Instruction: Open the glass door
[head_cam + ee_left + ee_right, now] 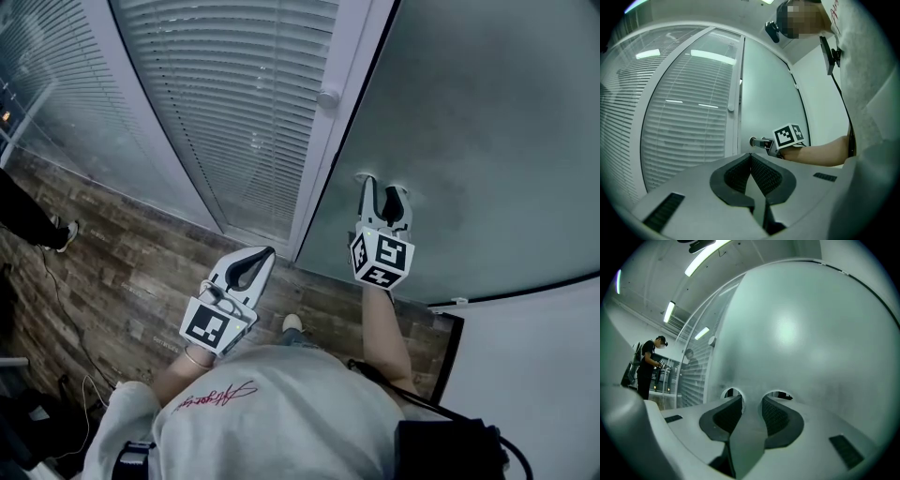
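The frosted glass door (487, 141) fills the upper right of the head view and nearly all of the right gripper view. A dark line runs down its left edge, next to the white frame (342, 66). From these angles I cannot tell whether it has begun to swing, so I judge that most of the opening is still left to do.

Left of the frame, a glass panel backed by blinds (244, 103) takes up the upper middle. Wood-look floor (122, 272) lies below it, and a white wall (534, 375) sits at the lower right.

The right gripper (382, 186) is at the door's lower part. Its jaws are apart with nothing between them, and their tips are at or just off the glass. The left gripper (268, 253) hangs back at lower centre with its jaws together and empty.

A round knob (328, 97) sits on the frame. A bystander's leg (28, 220) and a floor cable (66, 309) are at the left, well clear of the door.
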### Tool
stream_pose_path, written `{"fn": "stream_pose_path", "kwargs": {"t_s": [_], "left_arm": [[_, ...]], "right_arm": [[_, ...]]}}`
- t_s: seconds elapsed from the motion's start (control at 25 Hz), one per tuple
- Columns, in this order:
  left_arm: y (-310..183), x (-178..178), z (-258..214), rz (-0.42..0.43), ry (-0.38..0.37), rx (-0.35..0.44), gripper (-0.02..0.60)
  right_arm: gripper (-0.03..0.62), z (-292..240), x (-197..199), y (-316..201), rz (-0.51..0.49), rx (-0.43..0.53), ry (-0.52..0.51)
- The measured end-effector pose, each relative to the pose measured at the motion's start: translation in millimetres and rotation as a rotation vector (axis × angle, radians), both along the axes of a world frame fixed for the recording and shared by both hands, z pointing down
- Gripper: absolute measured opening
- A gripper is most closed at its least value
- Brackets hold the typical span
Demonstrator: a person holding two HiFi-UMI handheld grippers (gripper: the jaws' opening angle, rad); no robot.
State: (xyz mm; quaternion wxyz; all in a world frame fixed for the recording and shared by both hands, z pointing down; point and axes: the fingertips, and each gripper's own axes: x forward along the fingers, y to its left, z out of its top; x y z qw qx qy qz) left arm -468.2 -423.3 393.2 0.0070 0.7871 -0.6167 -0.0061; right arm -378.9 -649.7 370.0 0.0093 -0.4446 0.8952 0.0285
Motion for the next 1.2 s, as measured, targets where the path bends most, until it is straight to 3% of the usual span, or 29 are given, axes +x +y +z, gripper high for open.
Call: {"fn": "stream_pose_path", "kwargs": {"t_s": [0.36, 1.2], "left_arm": [[11, -1, -4, -0.012, -0.010, 0.007, 0.012], [58, 3, -2, -0.039, 0.005, 0.010, 0.012]], "right_arm": [[0.129, -1, 5, 3, 0.045, -0.025, -0.032], [0.114, -1, 18, 42, 0.046, -0.030, -0.031]]}}
